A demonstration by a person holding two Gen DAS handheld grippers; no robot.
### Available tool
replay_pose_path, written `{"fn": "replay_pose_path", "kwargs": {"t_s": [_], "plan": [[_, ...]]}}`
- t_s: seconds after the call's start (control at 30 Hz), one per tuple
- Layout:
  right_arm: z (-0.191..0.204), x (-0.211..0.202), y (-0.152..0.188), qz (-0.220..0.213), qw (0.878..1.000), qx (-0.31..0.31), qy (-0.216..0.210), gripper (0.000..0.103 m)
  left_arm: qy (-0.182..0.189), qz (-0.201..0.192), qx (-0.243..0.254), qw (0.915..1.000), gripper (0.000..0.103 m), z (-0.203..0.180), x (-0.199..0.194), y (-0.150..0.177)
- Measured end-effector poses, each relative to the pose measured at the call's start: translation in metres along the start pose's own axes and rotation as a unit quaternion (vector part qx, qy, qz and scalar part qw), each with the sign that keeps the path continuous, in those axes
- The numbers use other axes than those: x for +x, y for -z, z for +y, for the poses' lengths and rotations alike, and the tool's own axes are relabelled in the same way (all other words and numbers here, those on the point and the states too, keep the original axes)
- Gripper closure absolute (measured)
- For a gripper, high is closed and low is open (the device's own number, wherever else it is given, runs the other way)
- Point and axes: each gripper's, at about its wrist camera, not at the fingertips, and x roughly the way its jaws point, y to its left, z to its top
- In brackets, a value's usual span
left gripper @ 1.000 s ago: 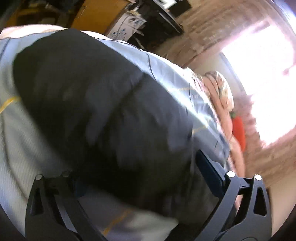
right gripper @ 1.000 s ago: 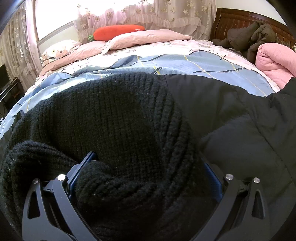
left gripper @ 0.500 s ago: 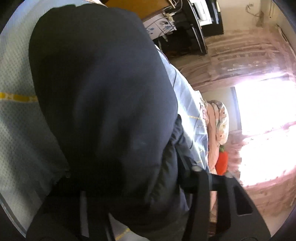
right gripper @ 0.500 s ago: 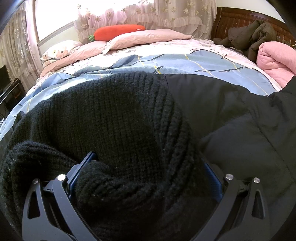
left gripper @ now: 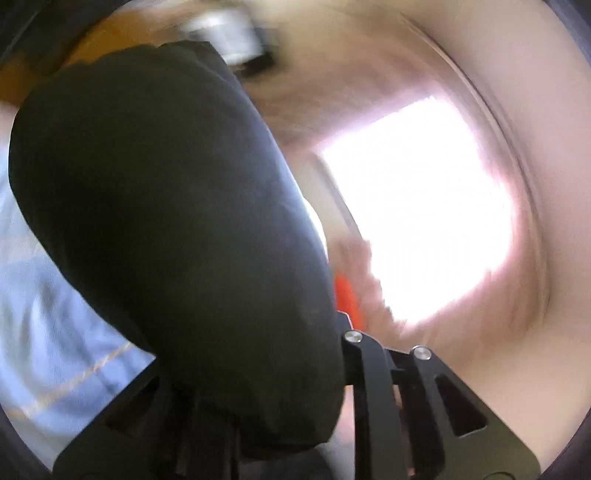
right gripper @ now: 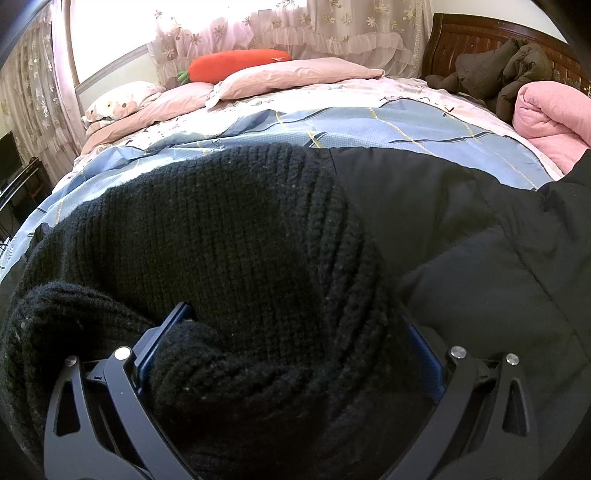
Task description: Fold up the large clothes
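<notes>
The bed fills the right wrist view, spread with a blue and pink patterned sheet; there are small dark marks on its pink border, far too small to read. Across the near edge of the bed lies the black padded jacket, smooth quilted fabric running off to the right. On its left, a black ribbed knit part bunches up thickly, and the right gripper has that knit wadded between its two blue-faced fingers, which stand wide apart around the bulk and touch it on both sides.

Over to the left wrist view, heavily blurred! The left gripper is buried under a fat roll of smooth black fabric raised above the blue sheet; only the right finger linkage shows, so I cannot tell how those tongs are set.

At the far edge of the bed: pink pillows, a rolled pink quilt at the right corner, a dark brown garment heaped against the wooden headboard, and a floral pillow at the far left corner. An orange carrot plush sits behind the pillows, under the lace curtains. No brand or label readable anywhere.
</notes>
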Motion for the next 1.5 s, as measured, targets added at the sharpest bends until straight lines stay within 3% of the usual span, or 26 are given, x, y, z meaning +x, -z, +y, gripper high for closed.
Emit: {"fn": "replay_pose_path", "kwargs": {"t_s": [0.07,0.13,0.23,0.3,0.33,0.37,0.43,0.5,0.63,0.67,0.8,0.83,0.87,0.93,1.03,1.1,1.17,1.23,1.27,1.3,1.33,1.37,1.4,1.43,1.47,1.5], "plan": [[0.0,-0.003,-0.001,0.008,1.0,-0.002,-0.003,0.001,-0.006,0.027,0.127,0.9915,0.087,-0.069,0.012,0.038],[-0.006,-0.015,-0.004,0.031,1.0,-0.005,-0.003,0.001,0.007,0.062,0.175,0.9826,0.087,-0.106,0.024,0.078],[-0.035,-0.066,-0.001,0.001,0.999,0.028,-0.02,0.001,0.022,0.121,0.236,0.964,0.087,-0.145,0.044,0.152],[-0.062,-0.106,0.005,-0.033,0.998,0.05,-0.014,0.001,0.013,0.141,0.322,0.9361,0.087,-0.171,0.047,0.211],[-0.078,-0.124,0.007,-0.046,0.997,0.065,0.015,0.001,0.009,0.152,0.381,0.9118,0.087,-0.184,0.047,0.25],[-0.089,-0.134,0.009,-0.049,0.995,0.076,0.03,0.001,0.005,0.158,0.413,0.8966,0.087,-0.19,0.047,0.272],[-0.123,-0.158,0.012,-0.055,0.991,0.115,0.042,0.001,-0.001,0.183,0.487,0.8543,0.087,-0.198,0.048,0.331],[-0.145,-0.172,0.014,-0.063,0.987,0.145,0.037,0.001,0.0,0.203,0.529,0.8242,0.087,-0.196,0.048,0.369],[-0.17,-0.182,0.013,-0.058,0.982,0.181,0.017,0.001,-0.021,0.211,0.596,0.7743,0.085,-0.181,0.044,0.413],[-0.174,-0.185,0.015,-0.064,0.98,0.188,0.016,0.001,-0.027,0.216,0.601,0.7687,0.085,-0.177,0.037,0.433],[-0.187,-0.183,0.02,-0.053,0.976,0.212,0.017,0.001,-0.032,0.234,0.611,0.7552,0.06,-0.16,0.057,0.423],[-0.189,-0.181,0.021,-0.051,0.974,0.22,0.013,0.001,-0.018,0.248,0.611,0.7515,0.027,-0.159,0.056,0.425],[-0.19,-0.177,0.024,-0.045,0.972,0.229,0.008,0.001,0.0,0.268,0.607,0.7482,0.005,-0.164,0.054,0.433],[-0.195,-0.174,0.027,-0.035,0.971,0.236,0.005,0.001,0.021,0.281,0.614,0.7377,0.002,-0.164,0.053,0.43],[-0.198,-0.16,0.037,-0.016,0.969,0.247,0.008,0.001,0.052,0.277,0.655,0.7011,0.002,-0.16,0.061,0.427],[-0.2,-0.151,0.043,0.0,0.967,0.255,0.009,0.001,0.126,0.305,0.661,0.6741,0.002,-0.164,0.039,0.419],[-0.202,-0.145,0.049,0.008,0.964,0.265,0.008,0.001,0.193,0.322,0.648,0.6624,0.002,-0.167,0.029,0.387],[-0.206,-0.14,0.052,0.014,0.961,0.275,0.005,0.001,0.268,0.322,0.615,0.6677,0.002,-0.172,0.011,0.342],[-0.206,-0.139,0.052,0.016,0.961,0.276,0.004,0.001,0.3,0.303,0.588,0.6872,0.002,-0.175,0.005,0.307],[-0.207,-0.137,0.053,0.018,0.961,0.277,0.004,0.001,0.31,0.278,0.563,0.714,0.002,-0.175,0.01,0.272],[-0.207,-0.136,0.054,0.019,0.961,0.276,0.006,0.001,0.295,0.237,0.527,0.7615,0.002,-0.171,0.015,0.228],[-0.207,-0.136,0.054,0.019,0.961,0.274,0.007,0.001,0.266,0.209,0.5,0.7971,0.002,-0.164,0.02,0.2],[-0.205,-0.135,0.055,0.02,0.963,0.27,0.012,0.001,0.22,0.182,0.465,0.838,0.002,-0.151,0.03,0.168],[-0.205,-0.133,0.055,0.021,0.964,0.265,0.016,0.001,0.179,0.168,0.436,0.8657,0.002,-0.139,0.036,0.15],[-0.202,-0.132,0.055,0.024,0.965,0.259,0.022,0.001,0.101,0.155,0.389,0.9026,0.002,-0.116,0.06,0.122],[-0.201,-0.133,0.055,0.025,0.967,0.254,0.027,0.001,0.028,0.135,0.344,0.9288,0.002,-0.093,0.073,0.104]]}}
